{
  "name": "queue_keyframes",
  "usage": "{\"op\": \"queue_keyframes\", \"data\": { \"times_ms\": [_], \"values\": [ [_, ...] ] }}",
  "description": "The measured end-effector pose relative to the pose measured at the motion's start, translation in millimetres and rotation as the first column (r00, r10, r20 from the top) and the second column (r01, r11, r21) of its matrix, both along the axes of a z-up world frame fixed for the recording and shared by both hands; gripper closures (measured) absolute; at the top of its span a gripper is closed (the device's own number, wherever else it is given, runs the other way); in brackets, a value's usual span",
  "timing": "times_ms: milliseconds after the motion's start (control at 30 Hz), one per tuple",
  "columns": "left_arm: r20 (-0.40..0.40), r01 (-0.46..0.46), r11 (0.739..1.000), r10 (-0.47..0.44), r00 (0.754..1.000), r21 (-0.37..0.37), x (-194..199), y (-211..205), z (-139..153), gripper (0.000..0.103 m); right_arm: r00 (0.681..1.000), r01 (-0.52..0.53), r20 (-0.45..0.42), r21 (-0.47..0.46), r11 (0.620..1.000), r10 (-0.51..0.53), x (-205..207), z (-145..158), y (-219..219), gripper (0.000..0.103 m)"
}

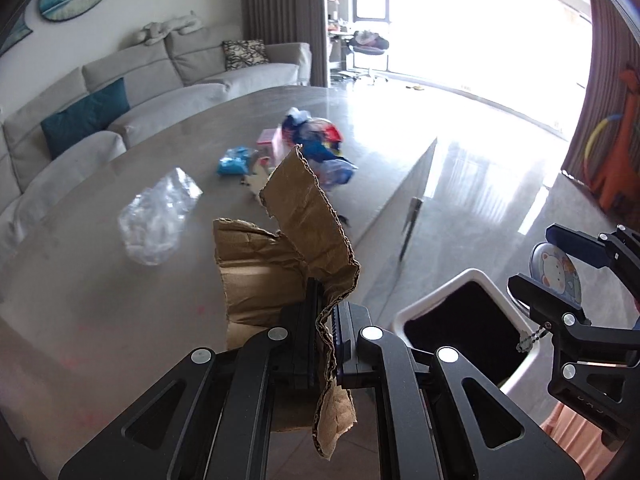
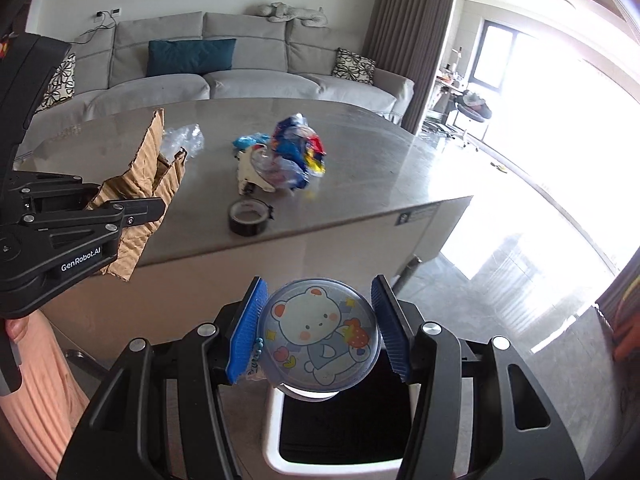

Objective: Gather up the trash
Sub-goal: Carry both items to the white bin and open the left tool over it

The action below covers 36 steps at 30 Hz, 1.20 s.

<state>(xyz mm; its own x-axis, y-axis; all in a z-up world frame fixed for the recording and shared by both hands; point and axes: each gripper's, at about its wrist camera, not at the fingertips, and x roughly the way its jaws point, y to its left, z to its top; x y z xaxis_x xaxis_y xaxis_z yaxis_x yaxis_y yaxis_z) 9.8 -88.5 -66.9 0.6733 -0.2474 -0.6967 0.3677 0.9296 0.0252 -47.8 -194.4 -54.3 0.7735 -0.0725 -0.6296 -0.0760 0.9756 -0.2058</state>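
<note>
My left gripper (image 1: 326,312) is shut on a torn piece of brown cardboard (image 1: 296,216), which stands up from its jaws over the near edge of the grey table (image 1: 100,300); the same cardboard (image 2: 148,168) and left gripper (image 2: 144,210) show at the left of the right wrist view. My right gripper (image 2: 318,328) is shut on a round blue case with a cartoon bear (image 2: 320,332), held right above the white bin (image 2: 276,432) with a black liner. In the left wrist view that bin (image 1: 448,292) sits on the floor beside the table, with the right gripper (image 1: 552,264) above it.
On the table lie a clear plastic bag (image 1: 158,216), a blue wrapper (image 1: 234,160), a pink box (image 1: 270,140), a crumpled colourful bag (image 2: 298,148), a white item (image 2: 250,170) and a roll of black tape (image 2: 248,218). A grey sofa (image 2: 200,76) stands behind. A person's pink sleeve (image 2: 36,384) is at the lower left.
</note>
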Motion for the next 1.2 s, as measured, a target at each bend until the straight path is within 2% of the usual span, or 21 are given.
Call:
{"op": "queue_keyframes", "data": {
  "times_ms": [300,500,700,1200],
  "values": [
    [-0.068,0.155,0.988,-0.153,0.986,0.018,-12,-83,-26,0.095,0.991,0.136,-0.006,-0.029,0.99,-0.136,-42,-8,-70,0.048],
    [-0.111,0.212,0.976,-0.207,0.972,0.037,-14,-123,-44,0.095,0.982,0.188,-0.005,-0.03,0.982,-0.188,-53,-13,-99,0.048],
    [-0.146,0.246,0.967,-0.235,0.961,0.064,-16,-149,-63,0.095,0.975,0.219,-0.019,-0.017,0.976,-0.219,-58,-21,-115,0.048],
    [-0.234,0.293,0.95,-0.262,0.936,0.11,-10,-180,-98,0.094,0.964,0.264,-0.027,-0.014,0.964,-0.264,-67,-25,-134,0.048]
  ]
}}
